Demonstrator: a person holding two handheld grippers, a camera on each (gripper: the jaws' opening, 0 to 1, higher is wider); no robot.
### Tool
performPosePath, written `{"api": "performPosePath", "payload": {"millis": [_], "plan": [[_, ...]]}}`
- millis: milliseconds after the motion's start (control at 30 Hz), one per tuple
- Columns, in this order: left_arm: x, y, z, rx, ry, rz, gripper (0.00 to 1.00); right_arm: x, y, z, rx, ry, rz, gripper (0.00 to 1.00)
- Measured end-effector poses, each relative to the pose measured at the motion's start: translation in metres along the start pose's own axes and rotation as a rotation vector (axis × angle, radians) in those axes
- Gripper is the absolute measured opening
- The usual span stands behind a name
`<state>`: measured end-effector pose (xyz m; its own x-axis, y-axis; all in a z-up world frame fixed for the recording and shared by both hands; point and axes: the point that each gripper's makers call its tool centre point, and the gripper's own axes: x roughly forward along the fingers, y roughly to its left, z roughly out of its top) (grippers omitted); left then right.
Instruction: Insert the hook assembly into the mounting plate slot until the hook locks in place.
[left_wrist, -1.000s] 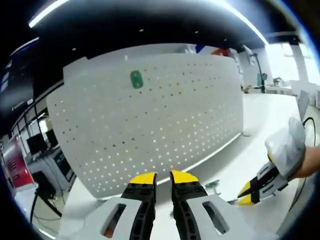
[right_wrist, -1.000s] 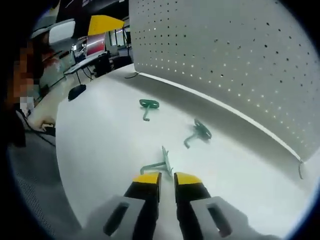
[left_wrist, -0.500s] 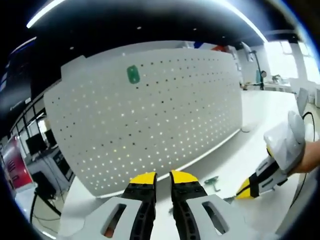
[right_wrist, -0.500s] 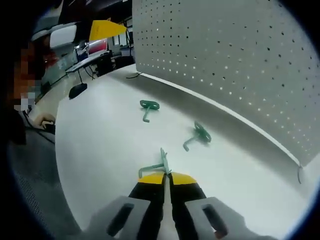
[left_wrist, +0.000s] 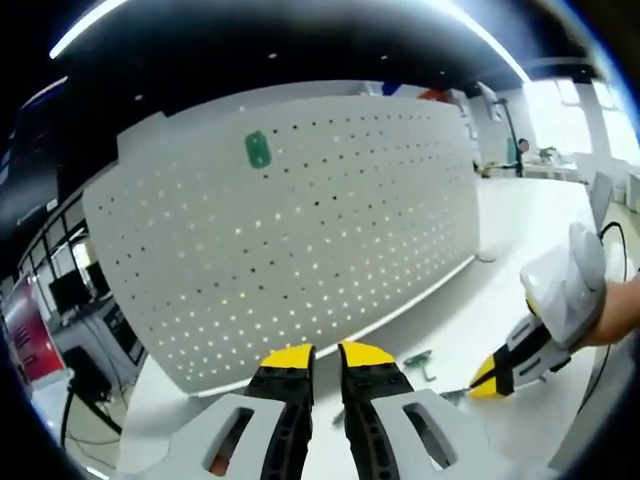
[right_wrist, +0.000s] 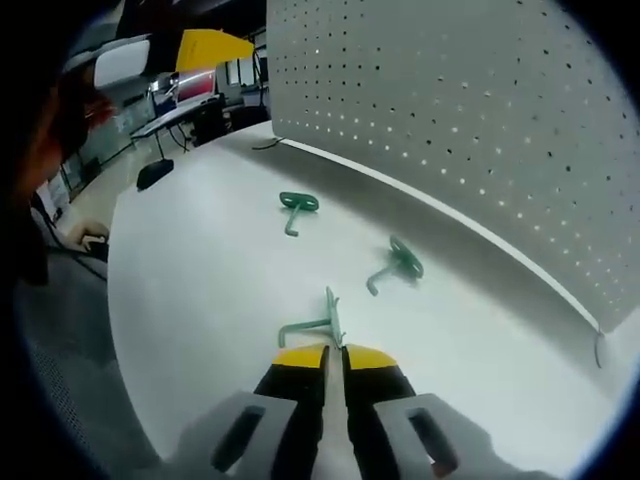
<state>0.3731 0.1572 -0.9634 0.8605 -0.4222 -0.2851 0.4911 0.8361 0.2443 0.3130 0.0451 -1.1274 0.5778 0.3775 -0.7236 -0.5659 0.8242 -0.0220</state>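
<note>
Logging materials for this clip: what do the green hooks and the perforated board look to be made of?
Green hooks: likely painted or coated metal, judging by thin bent stems and flat plates. Perforated board: probably white-painted sheet metal, thin with even hole rows and a matte face; plastic cannot be ruled out.

My left tongs (left_wrist: 323, 358) and right tongs (right_wrist: 334, 358) are yellow-tipped, black then grey behind. The pegboard (left_wrist: 300, 240) is white, dotted with regular holes, a green plate (left_wrist: 256, 150) at 11 o'clock. Three green hooks (right_wrist: 398, 263) lie on my white table (right_wrist: 200, 290).
</note>
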Motion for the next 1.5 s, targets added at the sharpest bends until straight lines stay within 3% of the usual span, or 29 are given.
{"api": "performPosePath", "payload": {"millis": [667, 933, 1300, 1500], "plan": [[0.0, -0.007, -0.005, 0.009, 0.011, -0.02, 0.09, -0.01, -0.01, 0.017, 0.009, -0.068, -0.031, 0.0], [0.001, -0.007, -0.006, 0.006, 0.015, -0.024, 0.08, -0.007, -0.01, 0.009, 0.001, -0.034, -0.033, 0.0], [0.001, -0.008, -0.007, 0.006, 0.015, -0.029, 0.08, 0.003, -0.006, 0.002, 0.015, -0.004, -0.031, 0.09], [0.001, -0.009, -0.007, 0.008, 0.016, -0.03, 0.08, 0.005, -0.012, 0.006, 0.012, -0.02, -0.053, 0.09]]}}
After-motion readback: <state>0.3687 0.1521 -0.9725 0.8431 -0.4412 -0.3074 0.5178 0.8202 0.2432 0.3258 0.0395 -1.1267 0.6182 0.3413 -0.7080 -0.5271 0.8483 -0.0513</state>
